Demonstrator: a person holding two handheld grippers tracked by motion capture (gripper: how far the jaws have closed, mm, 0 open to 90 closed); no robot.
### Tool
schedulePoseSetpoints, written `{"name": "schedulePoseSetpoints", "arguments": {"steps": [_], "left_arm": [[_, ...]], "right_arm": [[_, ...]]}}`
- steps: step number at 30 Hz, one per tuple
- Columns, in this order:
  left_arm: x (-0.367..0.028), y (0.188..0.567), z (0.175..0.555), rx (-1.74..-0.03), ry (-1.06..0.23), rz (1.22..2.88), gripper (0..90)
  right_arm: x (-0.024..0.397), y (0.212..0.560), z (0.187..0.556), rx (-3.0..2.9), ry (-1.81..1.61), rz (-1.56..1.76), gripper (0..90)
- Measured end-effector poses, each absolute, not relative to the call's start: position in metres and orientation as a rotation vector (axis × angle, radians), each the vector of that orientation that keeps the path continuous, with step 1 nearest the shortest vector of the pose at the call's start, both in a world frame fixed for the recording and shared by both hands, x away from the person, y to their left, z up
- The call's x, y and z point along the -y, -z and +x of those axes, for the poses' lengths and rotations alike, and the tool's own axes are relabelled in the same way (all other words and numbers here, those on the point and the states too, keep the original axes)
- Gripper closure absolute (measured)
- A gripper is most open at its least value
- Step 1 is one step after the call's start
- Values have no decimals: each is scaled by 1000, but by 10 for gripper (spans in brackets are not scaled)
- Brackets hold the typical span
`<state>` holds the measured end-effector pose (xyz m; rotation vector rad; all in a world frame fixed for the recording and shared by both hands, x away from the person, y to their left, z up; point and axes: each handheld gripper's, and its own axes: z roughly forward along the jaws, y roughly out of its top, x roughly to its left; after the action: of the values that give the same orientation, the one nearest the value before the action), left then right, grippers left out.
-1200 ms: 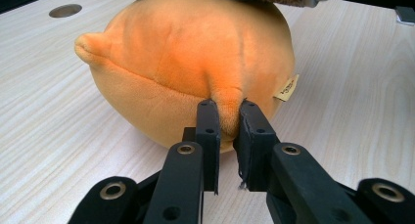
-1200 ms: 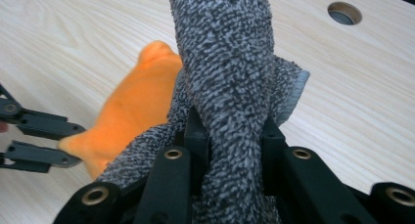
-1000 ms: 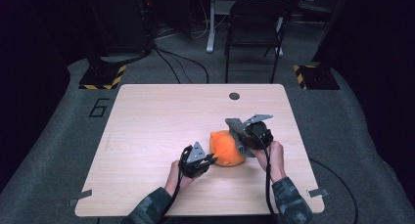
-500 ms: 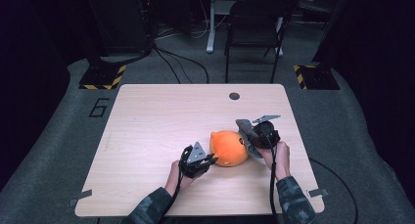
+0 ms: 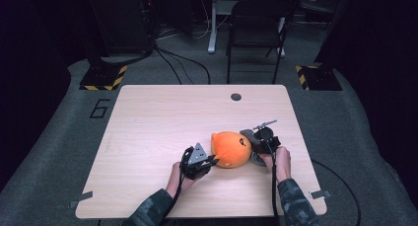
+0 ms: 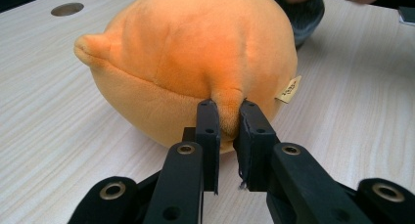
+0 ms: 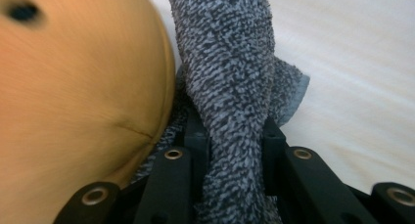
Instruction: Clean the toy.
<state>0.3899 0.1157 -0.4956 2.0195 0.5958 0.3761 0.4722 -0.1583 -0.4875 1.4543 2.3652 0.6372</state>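
A round orange plush toy (image 5: 230,148) lies on the wooden table (image 5: 157,122) near the front. My left gripper (image 5: 212,160) is at its near left side, shut on a small nub of the plush (image 6: 195,53); the black jaws (image 6: 226,111) pinch that nub between them. My right gripper (image 5: 250,139) sits low at the toy's right side, shut on a grey terry cloth (image 5: 255,160). In the right gripper view the cloth (image 7: 230,53) rises twisted from between the jaws (image 7: 234,131) and presses against the orange plush (image 7: 73,87). The cloth (image 6: 306,13) also peeks out behind the toy.
A dark round hole (image 5: 236,96) marks the table's far edge. A black chair (image 5: 256,18) stands behind the table, and yellow-striped stand bases (image 5: 103,78) sit on the floor at both far corners. The table's left half is bare wood.
My right gripper has come down with the grey cloth and now rests low against the plush's right side. The left gripper and the plush have stayed put.
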Motion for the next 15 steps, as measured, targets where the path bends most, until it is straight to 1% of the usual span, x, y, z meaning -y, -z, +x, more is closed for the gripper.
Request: {"name": "schedulePoseSetpoints", "arguments": {"steps": [9, 12, 15], "left_arm": [[-117, 495, 391, -595, -376, 2016, 803], [-117, 495, 391, -598, -378, 2015, 804], [-117, 495, 392, -602, -369, 2008, 804]], "right_arm": [[164, 487, 474, -2371, -644, 1504, 733], [172, 478, 474, -2339, -683, 1505, 735], [179, 461, 469, -2287, -744, 1502, 736]]}}
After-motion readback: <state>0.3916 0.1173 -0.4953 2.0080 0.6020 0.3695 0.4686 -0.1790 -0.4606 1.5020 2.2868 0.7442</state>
